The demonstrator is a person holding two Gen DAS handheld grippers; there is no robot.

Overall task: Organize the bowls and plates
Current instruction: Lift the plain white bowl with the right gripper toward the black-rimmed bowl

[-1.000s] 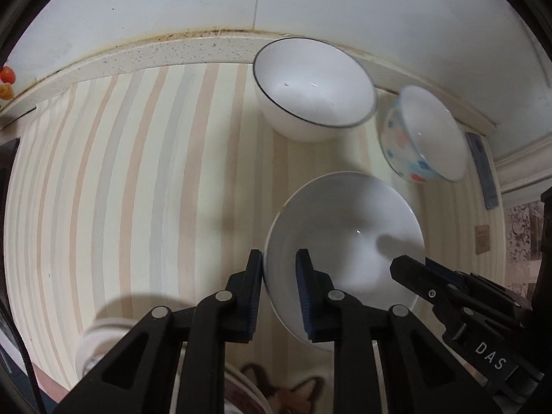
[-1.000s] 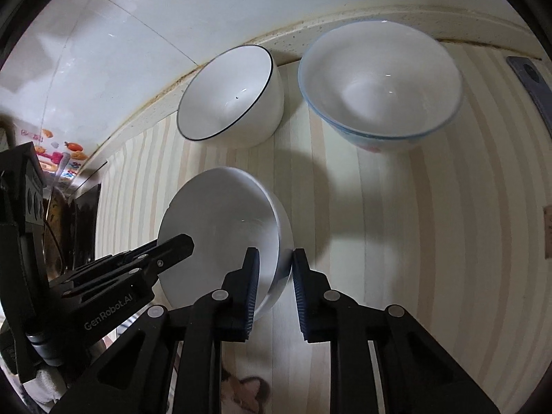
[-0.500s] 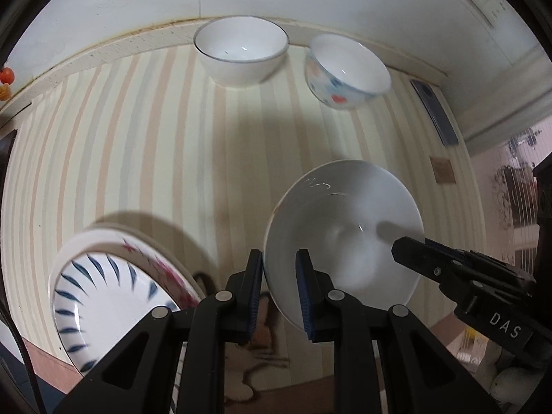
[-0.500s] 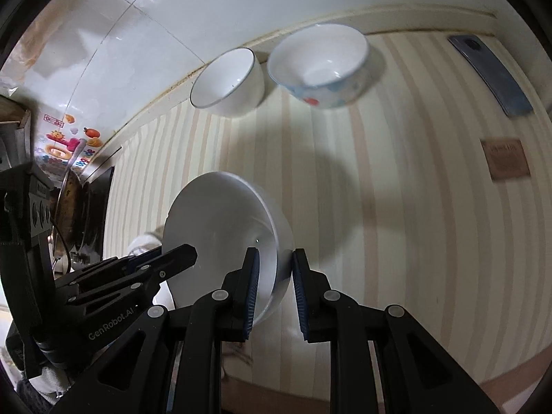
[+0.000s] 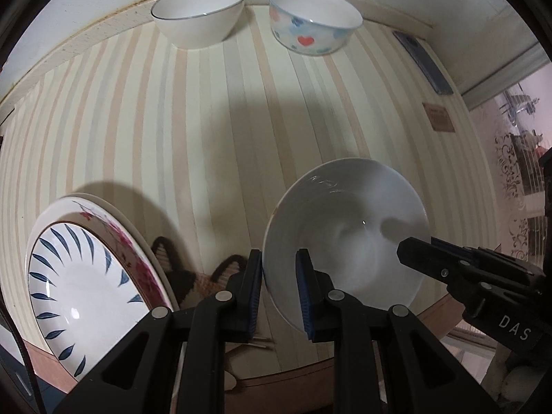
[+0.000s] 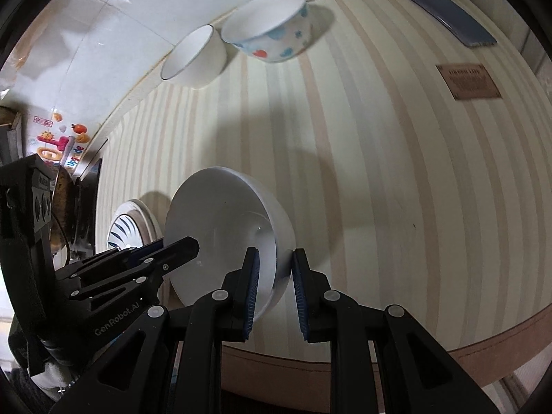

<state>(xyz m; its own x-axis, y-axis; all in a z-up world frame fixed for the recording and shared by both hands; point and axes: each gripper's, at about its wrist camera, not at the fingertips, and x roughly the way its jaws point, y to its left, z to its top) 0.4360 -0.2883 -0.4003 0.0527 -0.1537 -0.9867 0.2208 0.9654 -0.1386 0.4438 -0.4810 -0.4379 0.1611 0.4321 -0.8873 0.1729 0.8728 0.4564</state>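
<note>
Your left gripper (image 5: 278, 289) is covering the near rim of the white bowl (image 5: 345, 241) where its pads are pinching it, and your right gripper (image 6: 272, 288) is hiding the opposite rim the same way. The stacked plates (image 5: 69, 283) at the tabletop's (image 5: 207, 120) near left corner are running off the picture's edge, and the lower plate's floral pattern is showing only as a sliver. A cat-shaped mat (image 5: 193, 276) is lying mostly hidden behind the plates and your left fingers. The brown card's (image 6: 467, 81) print is staying too blurred to read.

Striped tabletop (image 5: 214, 110) against white tiled wall (image 6: 114, 10)
</note>
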